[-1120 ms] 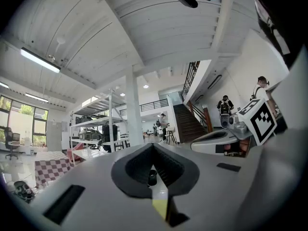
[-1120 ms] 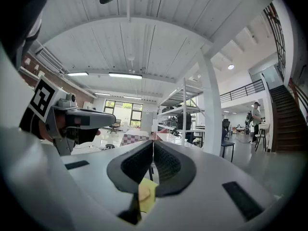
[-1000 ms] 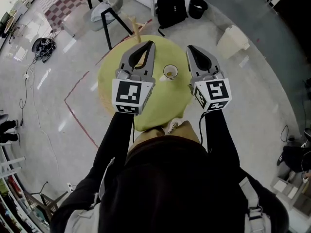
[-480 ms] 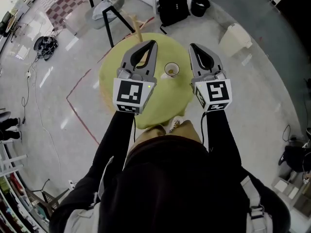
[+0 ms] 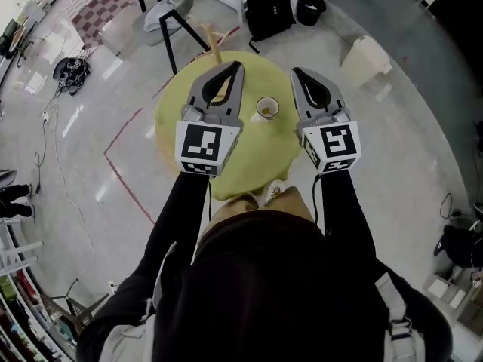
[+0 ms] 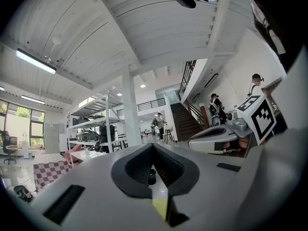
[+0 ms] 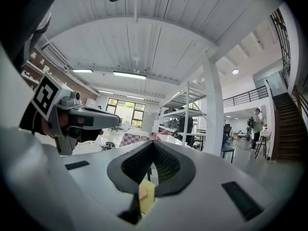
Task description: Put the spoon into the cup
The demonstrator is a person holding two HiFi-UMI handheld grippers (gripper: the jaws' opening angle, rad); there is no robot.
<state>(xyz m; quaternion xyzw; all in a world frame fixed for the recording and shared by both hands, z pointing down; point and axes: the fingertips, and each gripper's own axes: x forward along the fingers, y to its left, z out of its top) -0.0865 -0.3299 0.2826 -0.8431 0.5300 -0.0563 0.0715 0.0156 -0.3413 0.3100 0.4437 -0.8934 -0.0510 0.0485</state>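
A small cup (image 5: 266,108) stands on the round yellow-green table (image 5: 256,164), between my two grippers. A tan wooden spoon (image 5: 214,49) lies at the table's far edge, its near part hidden under my left gripper (image 5: 238,67). That gripper hangs level over the table's left half, jaws shut with nothing between them (image 6: 153,146). My right gripper (image 5: 295,74) hovers just right of the cup, also level, its jaws meeting at the tips and empty (image 7: 154,143). Each gripper view shows the other gripper: the right gripper (image 6: 226,134) and the left gripper (image 7: 72,119).
A black-legged chair (image 5: 162,17) stands beyond the table on the left. A black backpack (image 5: 268,10) and a dark bin (image 5: 311,7) sit on the floor behind it, and a white container (image 5: 364,59) lies to the right. Red tape lines (image 5: 121,164) mark the floor.
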